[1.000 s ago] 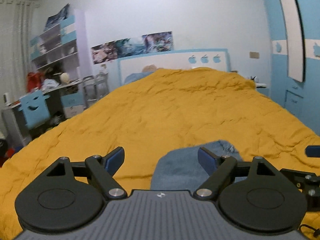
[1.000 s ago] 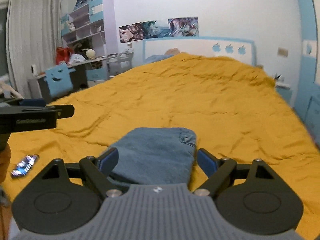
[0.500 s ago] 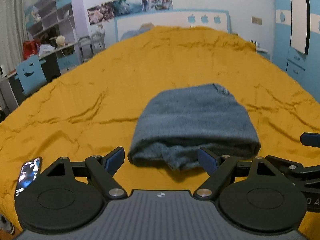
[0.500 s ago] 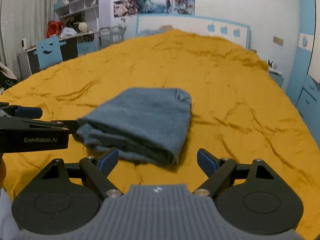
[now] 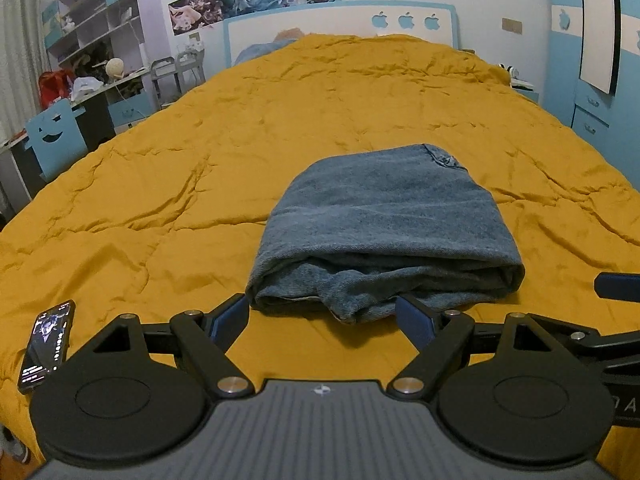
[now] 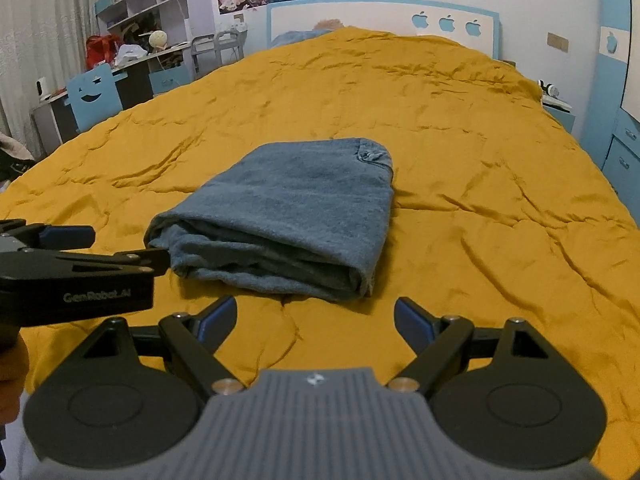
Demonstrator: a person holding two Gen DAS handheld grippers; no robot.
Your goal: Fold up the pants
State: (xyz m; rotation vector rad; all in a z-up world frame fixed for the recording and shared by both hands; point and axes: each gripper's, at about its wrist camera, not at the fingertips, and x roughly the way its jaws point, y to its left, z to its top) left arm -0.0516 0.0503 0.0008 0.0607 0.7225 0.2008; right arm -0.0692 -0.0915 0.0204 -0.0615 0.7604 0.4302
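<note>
Blue denim pants (image 5: 384,232) lie folded in a compact bundle on the yellow bedspread (image 5: 304,104); they also show in the right wrist view (image 6: 288,216). My left gripper (image 5: 322,318) is open and empty, just in front of the bundle's near edge. My right gripper (image 6: 316,320) is open and empty, a little short of the bundle. The left gripper also shows in the right wrist view (image 6: 76,248), at the bundle's left corner. Part of the right gripper shows at the right edge of the left wrist view (image 5: 616,286).
A phone (image 5: 48,346) lies on the bedspread at the near left. A desk and blue chair (image 6: 94,94) stand left of the bed, shelves behind. A blue wardrobe (image 5: 600,60) stands at the right. The headboard (image 6: 380,20) is at the far end.
Both grippers have drawn back and tilted down from the pants, so the whole folded bundle now lies in view. Both stay open.
</note>
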